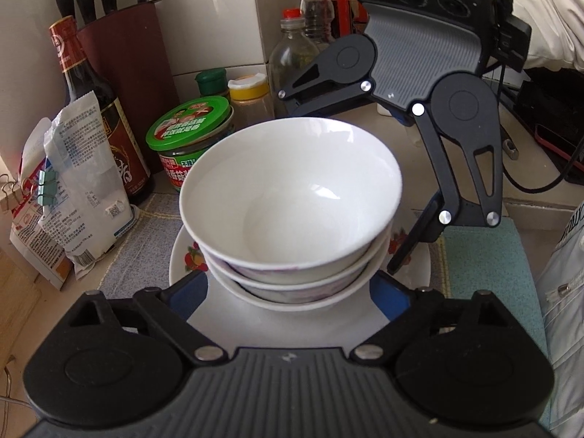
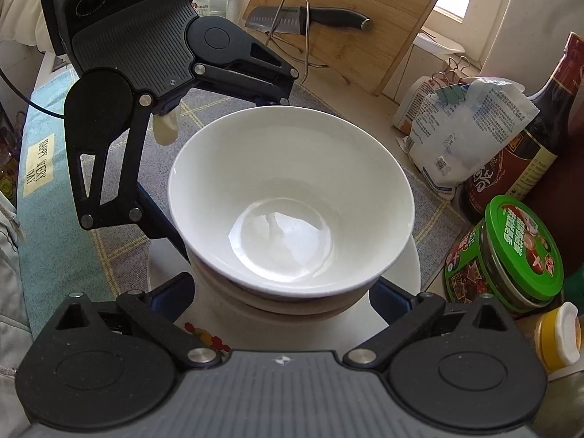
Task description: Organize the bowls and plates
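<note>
While three white bowls sit nested on one fruit-patterned plate atop a grey cloth, the left gripper and right gripper each flank the stack, jaws spread wide.

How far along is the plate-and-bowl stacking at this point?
Done, it seems: the bowls are nested in one stack standing on a plate with fruit print. In hand: the left gripper and the right gripper are both open, their fingers on either side of the stack's base; neither clearly clamps anything. Left: possibly lifting or moving the stack; no other loose dishes are in view.
</note>
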`<state>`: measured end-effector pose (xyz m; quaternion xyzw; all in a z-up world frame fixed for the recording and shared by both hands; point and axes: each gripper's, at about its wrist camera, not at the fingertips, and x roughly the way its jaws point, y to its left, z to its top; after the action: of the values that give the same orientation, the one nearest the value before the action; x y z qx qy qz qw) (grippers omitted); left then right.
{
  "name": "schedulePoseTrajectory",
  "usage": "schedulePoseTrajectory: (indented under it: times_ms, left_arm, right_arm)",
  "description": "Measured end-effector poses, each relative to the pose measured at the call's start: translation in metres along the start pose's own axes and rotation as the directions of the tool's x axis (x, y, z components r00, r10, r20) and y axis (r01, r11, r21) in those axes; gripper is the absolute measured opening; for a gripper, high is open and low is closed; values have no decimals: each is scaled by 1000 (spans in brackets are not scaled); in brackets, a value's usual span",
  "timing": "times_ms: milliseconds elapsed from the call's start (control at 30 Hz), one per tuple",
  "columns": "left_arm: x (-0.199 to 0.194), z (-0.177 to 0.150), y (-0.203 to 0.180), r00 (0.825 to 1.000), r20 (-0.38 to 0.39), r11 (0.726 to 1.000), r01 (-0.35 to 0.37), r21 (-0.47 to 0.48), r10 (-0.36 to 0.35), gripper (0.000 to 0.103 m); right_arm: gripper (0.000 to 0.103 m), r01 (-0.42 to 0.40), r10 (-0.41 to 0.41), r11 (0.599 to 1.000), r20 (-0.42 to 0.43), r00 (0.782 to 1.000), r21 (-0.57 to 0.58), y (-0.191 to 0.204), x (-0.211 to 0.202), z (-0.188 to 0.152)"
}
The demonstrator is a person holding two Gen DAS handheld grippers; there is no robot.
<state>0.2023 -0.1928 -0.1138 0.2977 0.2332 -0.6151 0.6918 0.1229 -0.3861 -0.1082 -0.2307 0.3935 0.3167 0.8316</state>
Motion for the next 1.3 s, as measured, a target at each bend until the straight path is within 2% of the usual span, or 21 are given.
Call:
schedulePoseTrajectory:
  times_ms: [167, 267, 367, 433, 467, 533, 633, 733, 800, 900, 967, 1033, 1067, 1167, 1300]
  left_arm:
    - [-17, -7, -8, 998, 35, 997, -58, -46, 60, 98]
    - [-33, -10, -11, 990, 85, 989, -102, -110, 112, 99]
    - [-57, -11, -15, 970, 174, 980, -147, -135, 169, 101]
    - [-73, -13, -16, 950, 246, 976, -157, -154, 192, 102]
    - [-82, -16, -18, 935, 285, 970, -166, -177, 212, 102]
    - [-92, -19, -19, 925, 302, 960, -169, -222, 232, 102]
    - [-102, -22, -29, 907, 271, 924, -241, -297, 323, 102]
    - [-112, -25, -38, 887, 157, 856, -351, -379, 433, 102]
    - [-117, -27, -42, 879, 82, 820, -400, -410, 470, 102]
    - [-131, -30, -51, 880, 52, 799, -403, -446, 472, 102]
    - [-137, -31, -54, 873, 25, 774, -419, -474, 488, 102]
    - [-142, -31, -55, 866, -22, 744, -442, -502, 499, 102]
    - [-145, -32, -56, 864, -47, 726, -449, -521, 500, 102]
    - [-149, -36, -58, 862, -83, 704, -460, -541, 500, 102]
    - [-152, -38, -61, 875, -105, 700, -445, -559, 473, 102]
  right_arm:
    - [103, 63, -63, 997, -16, 998, 34, 7, -8, -3]
    - [103, 146, -145, 989, -40, 989, 39, 18, -15, 1]
    - [103, 209, -206, 974, -52, 977, 86, 31, -24, 5]
    - [103, 245, -239, 961, -58, 969, 130, 41, -30, 9]
    - [103, 264, -257, 952, -63, 964, 154, 48, -33, 11]
    - [103, 308, -299, 929, -77, 951, 206, 62, -37, 15]
    - [103, 385, -368, 868, -113, 923, 314, 81, -42, 21]
    - [103, 434, -415, 794, -142, 899, 427, 99, -47, 23]
    - [103, 458, -444, 723, -160, 882, 518, 113, -53, 23]
    - [103, 480, -475, 602, -196, 858, 638, 128, -61, 21]
    - [103, 503, -506, 503, -232, 830, 702, 136, -67, 19]
    - [103, 512, -532, 430, -249, 809, 744, 145, -73, 18]
    - [103, 507, -542, 405, -246, 803, 761, 150, -77, 18]
    - [103, 490, -565, 364, -231, 792, 792, 163, -86, 19]
    - [103, 499, -586, 345, -233, 776, 795, 173, -91, 24]
